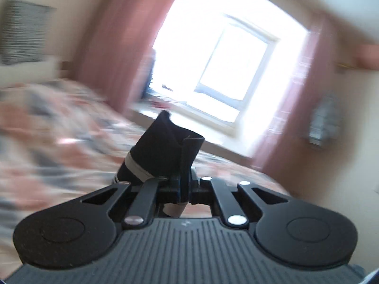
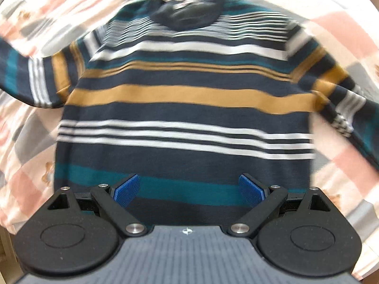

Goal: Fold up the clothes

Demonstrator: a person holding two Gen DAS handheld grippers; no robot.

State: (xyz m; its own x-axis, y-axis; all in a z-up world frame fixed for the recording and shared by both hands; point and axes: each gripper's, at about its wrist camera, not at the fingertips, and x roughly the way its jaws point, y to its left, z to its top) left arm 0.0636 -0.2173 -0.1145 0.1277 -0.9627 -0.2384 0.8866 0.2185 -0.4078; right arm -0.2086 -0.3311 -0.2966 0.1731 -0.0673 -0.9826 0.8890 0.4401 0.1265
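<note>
The left tongs (image 1: pixel 183 184) are clamped on a dark, ribbed fold of the sweater (image 1: pixel 163 151), which stands up above them. The right tongs (image 2: pixel 188 188) are spread wide, blue textured pads (image 2: pixel 126 189) apart, hovering over the near hem of the striped knit sweater (image 2: pixel 184 108), spread flat on a checked bedspread (image 2: pixel 28 156).

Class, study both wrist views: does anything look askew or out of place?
Nothing is spilled or damaged. The striped sweater lies flat on the patterned bedspread. The left gripper pinches a bunched dark cuff; the right gripper is open.
</note>
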